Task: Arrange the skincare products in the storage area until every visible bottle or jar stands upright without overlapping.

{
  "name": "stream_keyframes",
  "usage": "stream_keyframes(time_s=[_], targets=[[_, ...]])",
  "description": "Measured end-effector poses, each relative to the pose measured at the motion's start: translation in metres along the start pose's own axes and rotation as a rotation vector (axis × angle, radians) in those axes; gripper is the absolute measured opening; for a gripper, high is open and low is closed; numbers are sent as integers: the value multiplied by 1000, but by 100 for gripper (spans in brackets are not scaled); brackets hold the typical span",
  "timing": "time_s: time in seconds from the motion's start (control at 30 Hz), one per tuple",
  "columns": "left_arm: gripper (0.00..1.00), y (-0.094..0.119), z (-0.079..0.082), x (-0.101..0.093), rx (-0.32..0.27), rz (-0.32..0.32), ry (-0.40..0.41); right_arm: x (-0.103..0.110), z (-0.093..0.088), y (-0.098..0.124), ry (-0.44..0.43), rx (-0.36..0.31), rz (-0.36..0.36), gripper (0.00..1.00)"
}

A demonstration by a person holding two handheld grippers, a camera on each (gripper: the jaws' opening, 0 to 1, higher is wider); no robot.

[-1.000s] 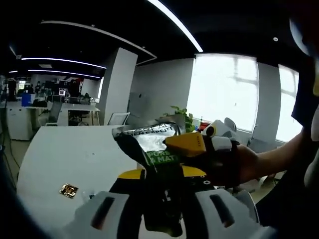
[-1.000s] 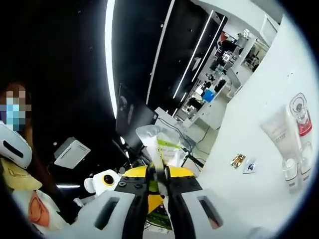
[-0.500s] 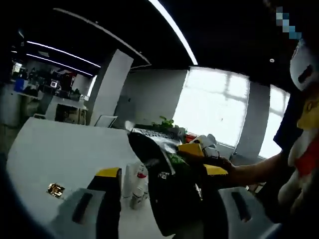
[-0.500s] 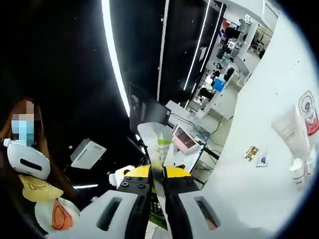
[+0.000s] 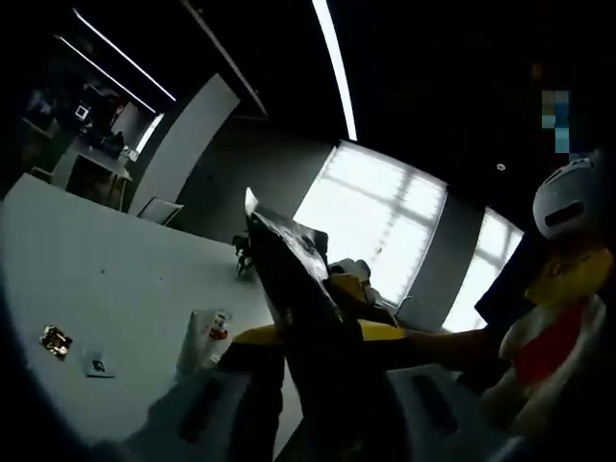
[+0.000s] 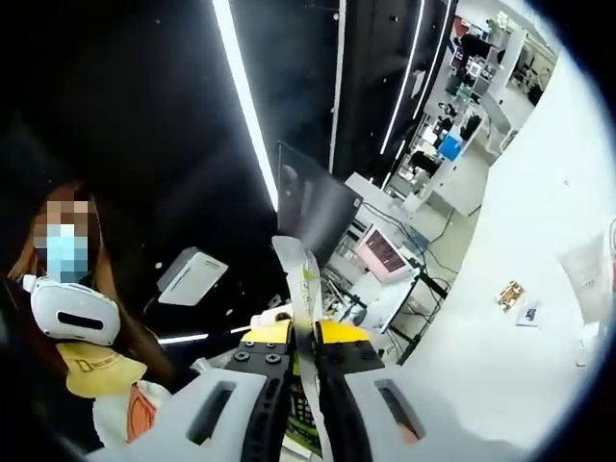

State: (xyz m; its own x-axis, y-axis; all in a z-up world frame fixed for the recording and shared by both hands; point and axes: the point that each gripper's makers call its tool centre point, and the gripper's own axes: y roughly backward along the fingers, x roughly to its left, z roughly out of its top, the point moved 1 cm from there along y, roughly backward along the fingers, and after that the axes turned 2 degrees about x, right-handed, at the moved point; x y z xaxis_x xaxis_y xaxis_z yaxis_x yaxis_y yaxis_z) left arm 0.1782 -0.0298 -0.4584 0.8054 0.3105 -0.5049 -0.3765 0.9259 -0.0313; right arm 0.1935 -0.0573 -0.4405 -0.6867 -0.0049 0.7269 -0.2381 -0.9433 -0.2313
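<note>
1. You had the sachet point(image 6: 306, 289) pinched edge-on between the closed jaws of your right gripper point(image 6: 304, 358), up in the air off the table; it rose from the jaw tips toward 12 o'clock, with a green label patch low on it.
2. In the left gripper view the same sachet point(image 5: 289, 279) showed as a dark, backlit flat pack running from 11 o'clock down to centre, in front of your left gripper point(image 5: 308, 385).
3. Left jaws looked spread, one on each side of the pack; the view was too dark there to tell contact, so I could not tell whether they gripped it.
4. Your right gripper point(image 5: 371, 327), yellow-tipped, came in from 3 o'clock in the left gripper view and met the pack near centre, with your hand behind it.
5. The other skincare products point(image 5: 204, 337) sat on the white table point(image 5: 106, 279) at about 8 o'clock: a pale tube with a red-capped item touching it; upright or lying could not be told.
6. A small gold packet point(image 5: 55, 339) and a small card point(image 5: 96, 365) lay at 8–9 o'clock, apart from the tube.
7. In the right gripper view the gold packet point(image 6: 509, 294) and card point(image 6: 527, 314) sat at 3 o'clock on the table point(image 6: 539, 221), with the pale tube point(image 6: 589, 279) at the right edge.
</note>
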Motion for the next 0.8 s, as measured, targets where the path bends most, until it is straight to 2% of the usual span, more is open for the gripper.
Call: stream_keyframes(time_s=[0.07,0.17,0.23,0.27,0.37,0.43,0.5,0.57,0.63,0.7,0.8], targets=[[25,1,2,2,-8,27,-8,-1,1,3,-15,-4,-7,7],[21,4,4,14,-1,127,-27,0,6,7,-34,-38,3,6],[19,0,7,12,-9,126,-12,-1,7,8,-40,-44,2,6],[18,-1,9,10,-20,127,-5,-2,12,9,-32,-73,-4,6],[14,-5,21,7,-96,100,82,-3,18,12,2,-120,-14,12],[9,-6,28,8,-135,90,120,-3,12,12,15,-110,-22,19],[3,-5,29,11,-139,87,116,-4,2,11,21,-90,-27,21],[2,-6,30,11,-144,87,124,-6,-6,10,7,-86,-37,25],[2,-6,31,11,-148,85,126,-8,-13,10,-30,-99,-28,25],[2,-6,34,10,-179,65,166,-10,-20,9,-52,-103,-23,22],[2,-5,38,10,-199,47,181,-10,-31,5,-42,-77,-31,16]])
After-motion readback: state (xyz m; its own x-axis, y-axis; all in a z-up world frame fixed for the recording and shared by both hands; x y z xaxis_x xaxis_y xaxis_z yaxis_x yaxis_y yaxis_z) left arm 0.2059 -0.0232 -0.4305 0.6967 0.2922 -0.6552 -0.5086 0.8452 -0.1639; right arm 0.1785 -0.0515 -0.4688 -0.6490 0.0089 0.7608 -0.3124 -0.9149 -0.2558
